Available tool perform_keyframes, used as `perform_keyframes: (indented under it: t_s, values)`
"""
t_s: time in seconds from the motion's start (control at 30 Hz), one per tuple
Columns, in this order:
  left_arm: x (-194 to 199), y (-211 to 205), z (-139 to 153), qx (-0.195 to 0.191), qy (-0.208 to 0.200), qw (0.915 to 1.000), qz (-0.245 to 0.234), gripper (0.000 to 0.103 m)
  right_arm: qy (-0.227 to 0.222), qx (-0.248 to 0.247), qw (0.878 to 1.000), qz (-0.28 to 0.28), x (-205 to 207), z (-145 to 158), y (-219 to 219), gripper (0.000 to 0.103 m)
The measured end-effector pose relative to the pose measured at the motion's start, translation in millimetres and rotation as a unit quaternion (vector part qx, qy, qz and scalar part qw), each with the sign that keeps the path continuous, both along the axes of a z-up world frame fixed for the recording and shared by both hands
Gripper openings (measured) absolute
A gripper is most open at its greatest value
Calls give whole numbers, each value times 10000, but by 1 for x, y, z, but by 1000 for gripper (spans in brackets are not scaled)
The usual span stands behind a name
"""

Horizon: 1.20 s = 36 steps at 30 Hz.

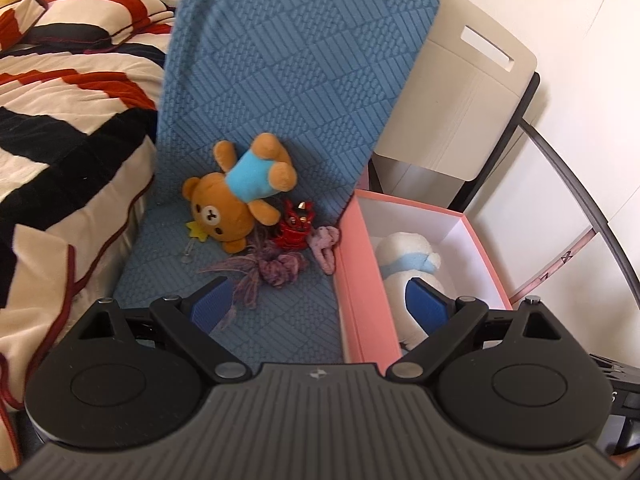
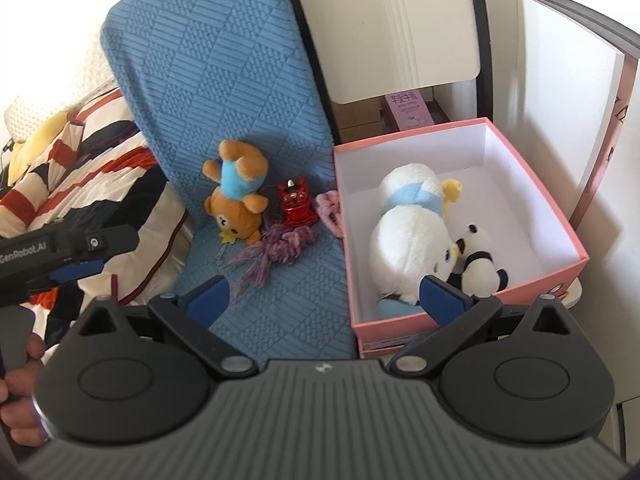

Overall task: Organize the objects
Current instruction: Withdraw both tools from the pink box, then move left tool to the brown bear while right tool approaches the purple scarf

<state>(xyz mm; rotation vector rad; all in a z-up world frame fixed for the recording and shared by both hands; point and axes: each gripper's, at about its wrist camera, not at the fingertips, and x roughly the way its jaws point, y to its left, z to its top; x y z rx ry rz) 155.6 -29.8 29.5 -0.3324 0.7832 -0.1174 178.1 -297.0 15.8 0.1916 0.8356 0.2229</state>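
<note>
On the blue quilted chair seat [image 1: 276, 320] [image 2: 288, 312] a brown teddy bear [image 1: 240, 192] [image 2: 238, 196] in a light blue shirt lies head down. Beside it are a red toy figure [image 1: 295, 224] [image 2: 294, 202], a purple yarn bundle [image 1: 272, 270] [image 2: 280, 246] and a pink knitted piece [image 1: 326, 246] [image 2: 330, 208]. The pink box [image 1: 360, 292] [image 2: 532, 148] holds a big white plush [image 1: 408, 256] [image 2: 408, 236] and a small panda [image 2: 478, 264]. My left gripper [image 1: 318, 304] is open above the seat's front. My right gripper [image 2: 324, 298] is open, spanning seat and box.
A bed with a striped red, black and cream blanket [image 1: 60, 128] [image 2: 100, 176] lies left of the chair. A white folding chair [image 1: 464, 92] [image 2: 384, 28] stands behind the box. The other gripper [image 2: 60, 256] and a hand [image 2: 20, 384] show at the right wrist view's left edge.
</note>
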Motion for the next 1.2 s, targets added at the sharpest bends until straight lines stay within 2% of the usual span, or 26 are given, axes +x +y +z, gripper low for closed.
perform_keyframes:
  t_s: [0.23, 0.43, 0.8, 0.97, 1.1, 1.2]
  values:
    - [-10, 23, -16, 51, -50, 10000, 47, 96, 10, -18, 10000, 2, -9, -13, 27, 103]
    - [1, 31, -46, 247, -127, 9995, 151, 96, 83, -60, 9999, 36, 0, -39, 42, 103]
    - [49, 42, -117, 499, -247, 9973, 472, 96, 125, -101, 9991, 404, 35, -106, 71, 103]
    - [77, 45, -147, 697, -191, 9960, 525, 96, -161, -88, 9976, 675, 52, -129, 85, 103]
    - [99, 49, -159, 713, -140, 9956, 593, 96, -398, -183, 9959, 791, 69, -146, 99, 103]
    - [118, 57, -169, 645, -86, 9957, 653, 96, -415, -251, 9949, 887, 84, -158, 108, 99]
